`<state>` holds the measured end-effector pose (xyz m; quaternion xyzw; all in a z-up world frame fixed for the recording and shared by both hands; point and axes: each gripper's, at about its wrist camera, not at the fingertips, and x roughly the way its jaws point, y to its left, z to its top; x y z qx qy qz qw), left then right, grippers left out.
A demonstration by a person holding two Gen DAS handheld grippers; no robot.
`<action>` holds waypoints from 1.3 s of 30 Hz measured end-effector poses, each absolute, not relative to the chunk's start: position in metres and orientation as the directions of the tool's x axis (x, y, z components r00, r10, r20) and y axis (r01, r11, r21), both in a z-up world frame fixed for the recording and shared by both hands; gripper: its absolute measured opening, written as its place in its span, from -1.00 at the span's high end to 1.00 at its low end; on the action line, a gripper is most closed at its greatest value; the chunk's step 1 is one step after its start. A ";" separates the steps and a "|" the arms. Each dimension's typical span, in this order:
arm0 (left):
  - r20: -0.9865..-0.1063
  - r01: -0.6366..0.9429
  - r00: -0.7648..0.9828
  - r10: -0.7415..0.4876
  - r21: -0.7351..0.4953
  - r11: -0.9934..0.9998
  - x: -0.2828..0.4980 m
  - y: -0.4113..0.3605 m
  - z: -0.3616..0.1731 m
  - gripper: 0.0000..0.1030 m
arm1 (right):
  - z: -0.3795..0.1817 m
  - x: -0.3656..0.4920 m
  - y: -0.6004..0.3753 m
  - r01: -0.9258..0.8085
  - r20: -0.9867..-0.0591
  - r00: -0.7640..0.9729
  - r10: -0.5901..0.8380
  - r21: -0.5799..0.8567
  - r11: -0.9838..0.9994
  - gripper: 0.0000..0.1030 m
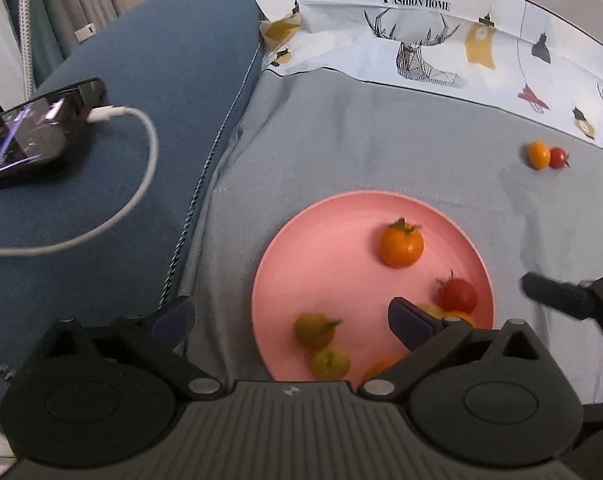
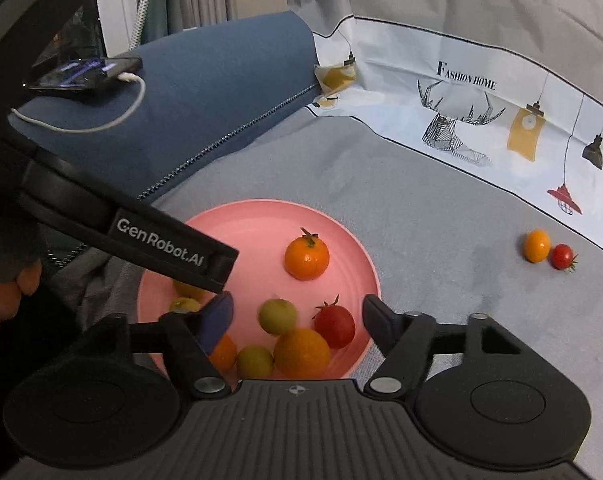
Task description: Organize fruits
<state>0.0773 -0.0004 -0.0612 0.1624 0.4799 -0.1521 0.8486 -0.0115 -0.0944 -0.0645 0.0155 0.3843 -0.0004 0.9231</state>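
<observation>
Fruits: most lie on the plate (image 2: 353,248) — an orange (image 2: 306,258), a red tomato (image 2: 335,326), green (image 2: 278,316) and other orange ones.
Strays: orange tomato (image 2: 537,245) touching small red one (image 2: 562,256) on the grey cloth (image 2: 441,208), well apart from the plate.
Left tool (image 1: 291,320): jaws wide apart, empty, over the plate.
Right tool (image 2: 297,322): jaws apart, pressing nothing, fruits below.
Phone (image 2: 85,74): on blue cushion (image 2: 229,92), cable plugged.

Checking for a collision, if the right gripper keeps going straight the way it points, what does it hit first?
Probably the fruit heaped at the near edge of the pink plate: the big orange one lies between the right gripper's open jaws. Depth is hard to judge.
</observation>
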 end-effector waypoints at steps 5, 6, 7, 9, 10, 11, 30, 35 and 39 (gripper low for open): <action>-0.856 0.406 0.511 -0.074 0.165 0.899 0.042 0.014 -0.048 -0.99 | -0.053 -0.047 -0.094 0.054 -0.730 0.684 -0.020 0.023 0.998 -0.70; -0.855 0.407 0.514 -0.073 0.168 0.898 0.035 0.016 -0.044 -0.99 | -0.050 -0.054 -0.094 0.068 -0.733 0.679 -0.032 0.019 0.997 -0.72; -0.853 0.408 0.516 -0.074 0.169 0.897 0.027 0.018 -0.041 -0.99 | -0.048 -0.061 -0.094 0.081 -0.734 0.677 -0.042 0.018 0.997 -0.75; -0.847 0.408 0.526 -0.075 0.174 0.896 0.014 0.023 -0.033 -0.99 | -0.041 -0.075 -0.096 0.097 -0.728 0.683 -0.056 0.015 0.995 -0.75; -0.841 0.405 0.536 -0.074 0.179 0.897 0.007 0.025 -0.029 -0.99 | -0.036 -0.081 -0.096 0.107 -0.721 0.690 -0.067 0.010 0.994 -0.75; -0.835 0.401 0.545 -0.073 0.183 0.897 0.000 0.027 -0.025 -0.99 | -0.031 -0.088 -0.096 0.116 -0.711 0.698 -0.078 0.006 0.993 -0.76; -0.738 0.383 0.665 -0.119 0.200 0.902 -0.091 0.033 0.020 -0.99 | 0.022 -0.178 -0.082 0.176 -0.558 0.819 -0.133 0.023 0.984 -0.84; -0.727 0.380 0.677 -0.118 0.208 0.901 -0.103 0.034 0.026 -0.99 | 0.028 -0.191 -0.080 0.180 -0.531 0.837 -0.134 0.037 0.983 -0.86; -0.711 0.376 0.693 -0.118 0.217 0.901 -0.112 0.036 0.030 -0.99 | 0.030 -0.199 -0.078 0.181 -0.519 0.845 -0.132 0.045 0.982 -0.87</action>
